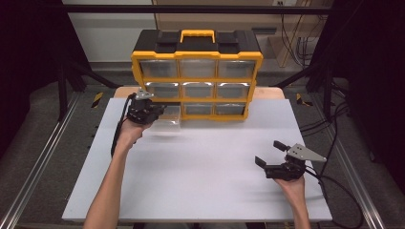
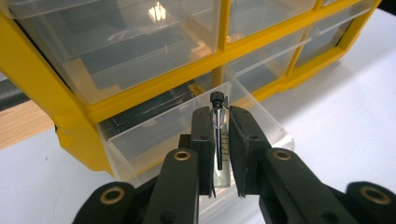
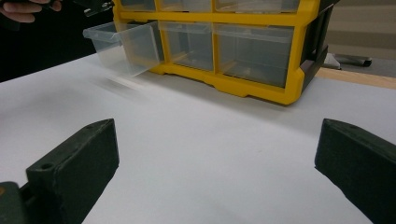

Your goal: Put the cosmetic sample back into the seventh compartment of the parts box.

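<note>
Left tongs (image 2: 223, 154) clenched a small glass vial (image 2: 218, 135) above the pulled-out clear drawer (image 2: 154, 135), centre frame; right tongs (image 1: 272, 153) released.

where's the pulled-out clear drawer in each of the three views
High view: the pulled-out drawer sits left of centre, at the organizer's bottom-left slot.
Left gripper view: the drawer lies centre, behind the jaws.
Right gripper view: it juts out at upper left.
Shared landmark: the yellow organizer.
</note>
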`<action>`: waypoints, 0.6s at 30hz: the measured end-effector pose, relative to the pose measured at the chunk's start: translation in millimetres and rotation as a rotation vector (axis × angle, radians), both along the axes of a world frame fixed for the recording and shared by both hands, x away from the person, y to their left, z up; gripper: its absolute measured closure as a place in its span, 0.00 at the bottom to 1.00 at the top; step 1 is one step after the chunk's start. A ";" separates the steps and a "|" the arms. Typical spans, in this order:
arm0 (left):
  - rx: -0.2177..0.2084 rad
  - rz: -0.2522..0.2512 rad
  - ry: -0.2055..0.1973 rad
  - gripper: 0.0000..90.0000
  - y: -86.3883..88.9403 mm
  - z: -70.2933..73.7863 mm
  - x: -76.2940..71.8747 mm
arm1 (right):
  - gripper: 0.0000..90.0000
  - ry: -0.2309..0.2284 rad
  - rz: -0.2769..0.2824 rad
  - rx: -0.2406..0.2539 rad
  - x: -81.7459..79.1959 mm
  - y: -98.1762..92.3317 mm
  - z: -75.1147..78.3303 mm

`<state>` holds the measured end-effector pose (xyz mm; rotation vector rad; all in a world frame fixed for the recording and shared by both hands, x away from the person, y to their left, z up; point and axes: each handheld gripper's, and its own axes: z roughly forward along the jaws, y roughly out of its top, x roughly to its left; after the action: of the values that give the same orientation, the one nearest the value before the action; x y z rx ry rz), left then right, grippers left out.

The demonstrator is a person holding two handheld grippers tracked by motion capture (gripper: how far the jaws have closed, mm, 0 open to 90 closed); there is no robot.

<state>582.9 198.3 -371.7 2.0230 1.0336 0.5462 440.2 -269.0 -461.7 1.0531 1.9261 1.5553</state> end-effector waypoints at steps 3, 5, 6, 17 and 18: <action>0.004 0.003 0.003 0.88 0.7 -1.8 3.1 | 0.00 -0.002 -0.001 0.001 0.2 0.0 -0.1; 0.008 0.008 0.004 0.88 1.2 -3.9 5.2 | 0.00 -0.005 0.000 -0.001 0.4 -0.2 -0.1; 0.013 0.011 0.005 0.88 1.3 -4.6 5.7 | 0.00 -0.005 -0.001 -0.001 0.4 -0.1 -0.1; 0.021 0.019 0.004 0.88 3.3 -11.7 12.1 | 0.00 -0.003 -0.001 -0.002 0.2 -0.1 -0.1; 0.023 0.022 0.004 0.88 3.3 -12.8 12.7 | 0.00 -0.003 -0.001 -0.003 0.1 -0.2 -0.1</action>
<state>595.5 201.6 -384.4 2.0355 1.0578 0.5678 440.3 -269.1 -461.8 1.0496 1.9249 1.5529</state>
